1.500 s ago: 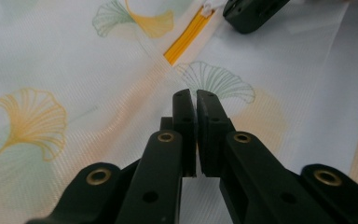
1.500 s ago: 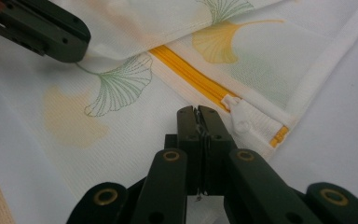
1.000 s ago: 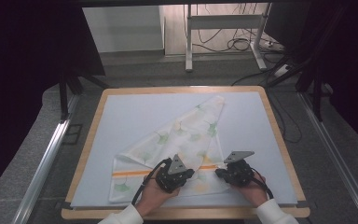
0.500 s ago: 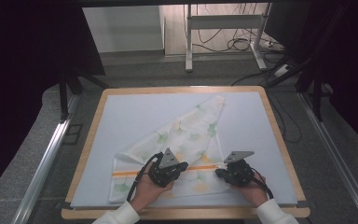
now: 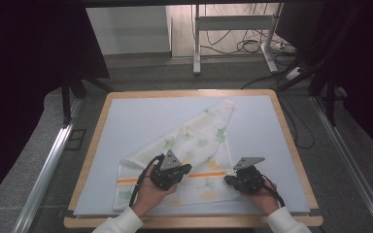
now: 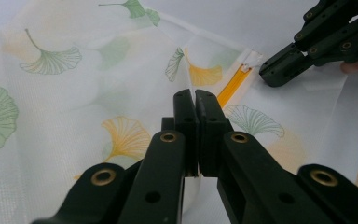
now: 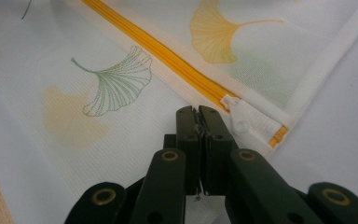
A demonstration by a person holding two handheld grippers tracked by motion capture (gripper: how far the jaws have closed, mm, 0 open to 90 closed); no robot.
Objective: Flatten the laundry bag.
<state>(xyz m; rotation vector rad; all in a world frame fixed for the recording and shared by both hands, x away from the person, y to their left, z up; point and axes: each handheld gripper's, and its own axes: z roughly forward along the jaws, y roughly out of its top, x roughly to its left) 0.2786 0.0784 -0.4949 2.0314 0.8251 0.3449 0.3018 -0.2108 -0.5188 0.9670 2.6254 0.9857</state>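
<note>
Our left gripper (image 6: pixel 193 100) has its fingers fully closed, and a thin fold of the mesh bag (image 5: pixel 189 145) seems pinched between them, near the middle of the zipper (image 6: pixel 233 86). Our right gripper (image 7: pixel 196 116) is closed too; its tips rest on the fabric just beside the white zipper pull (image 7: pixel 237 114), but we cannot tell if they really hold cloth. The pull lies close to the right gripper and far from the left one. The zipper runs as a long orange line from the pull toward the left gripper and beyond. The bag lies flat on the table (image 5: pixel 126 116), one corner pointing to the far side.
</note>
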